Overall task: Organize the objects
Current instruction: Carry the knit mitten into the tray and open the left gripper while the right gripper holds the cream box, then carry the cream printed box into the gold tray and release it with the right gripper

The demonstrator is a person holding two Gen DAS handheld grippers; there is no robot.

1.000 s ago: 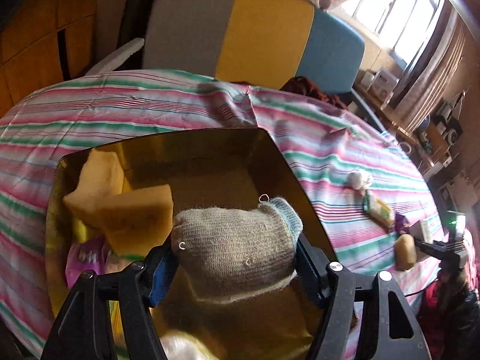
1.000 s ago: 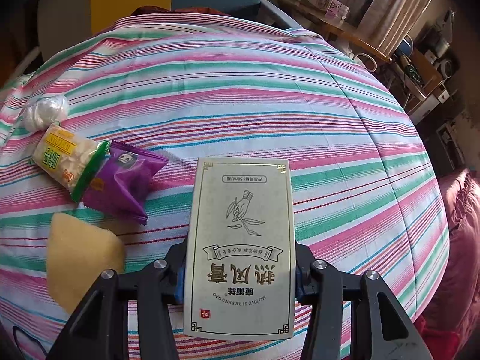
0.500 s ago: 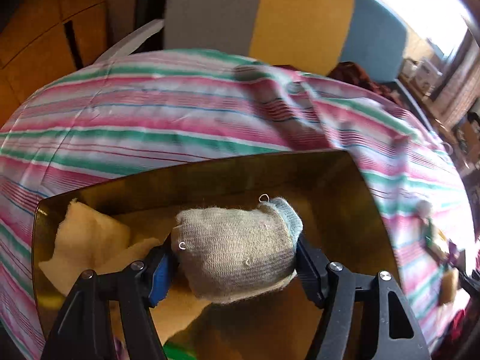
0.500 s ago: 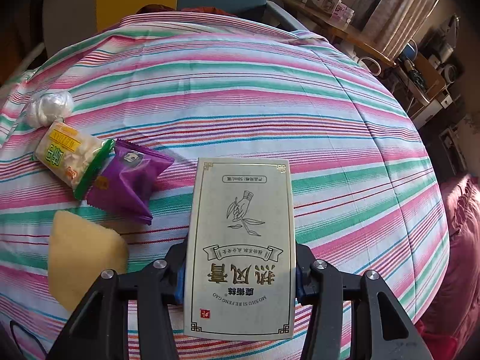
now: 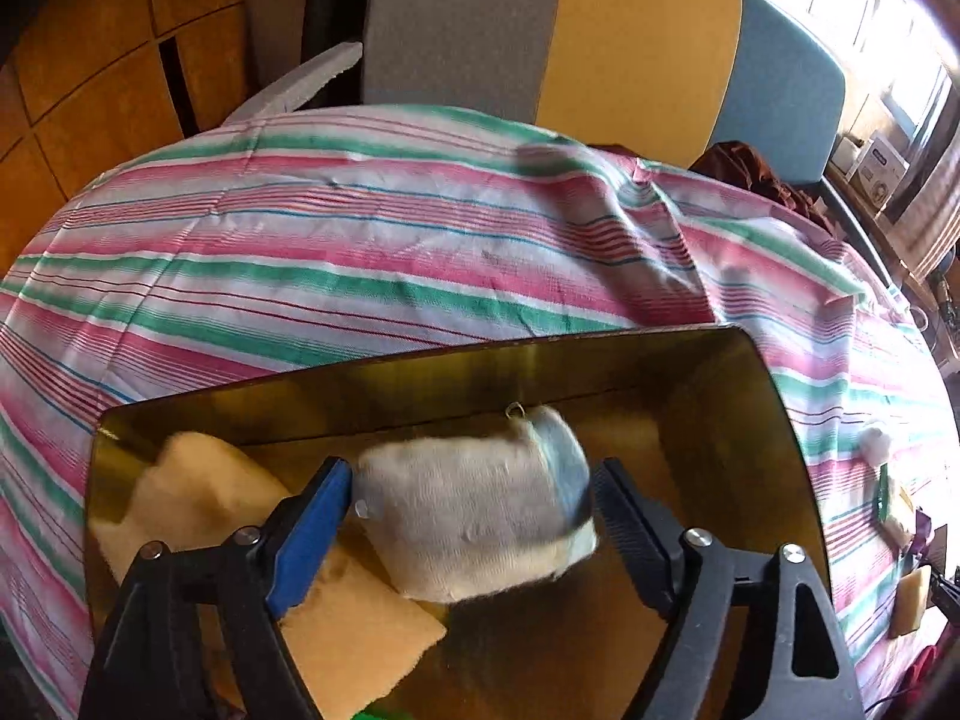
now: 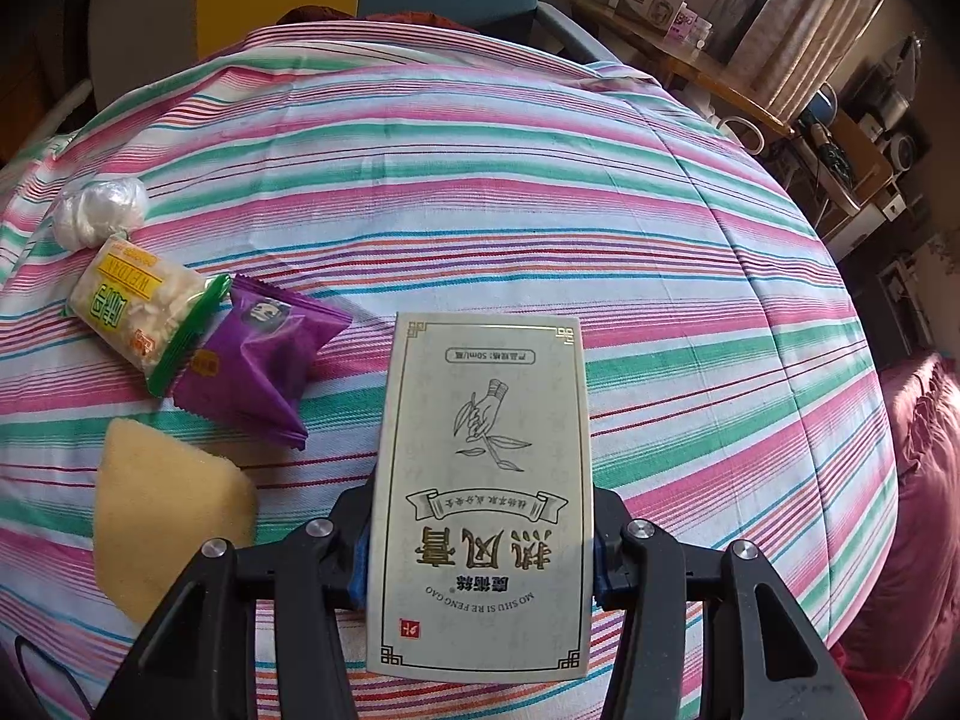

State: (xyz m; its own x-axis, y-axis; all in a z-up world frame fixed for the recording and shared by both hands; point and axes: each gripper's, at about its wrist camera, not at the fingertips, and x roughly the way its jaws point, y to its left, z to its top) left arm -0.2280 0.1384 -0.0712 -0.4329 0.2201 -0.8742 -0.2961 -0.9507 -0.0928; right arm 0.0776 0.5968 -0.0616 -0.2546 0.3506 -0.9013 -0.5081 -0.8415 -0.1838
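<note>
Left gripper [image 5: 474,516] is hanging over the gold tray [image 5: 774,378] with its jaws spread around a blurred grey sock [image 5: 480,522], yellow sponges [image 5: 198,498] lying beside it in the tray. Right gripper [image 6: 480,546] is pinching a white box [image 6: 483,480] above the striped cloth [image 6: 540,210], near a purple packet [image 6: 258,360] and a sponge wedge [image 6: 162,510].

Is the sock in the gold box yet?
Nearly: the sock hangs over the gold box, between the left gripper's opened jaws. Whether it touches the bottom, I cannot tell.
</note>
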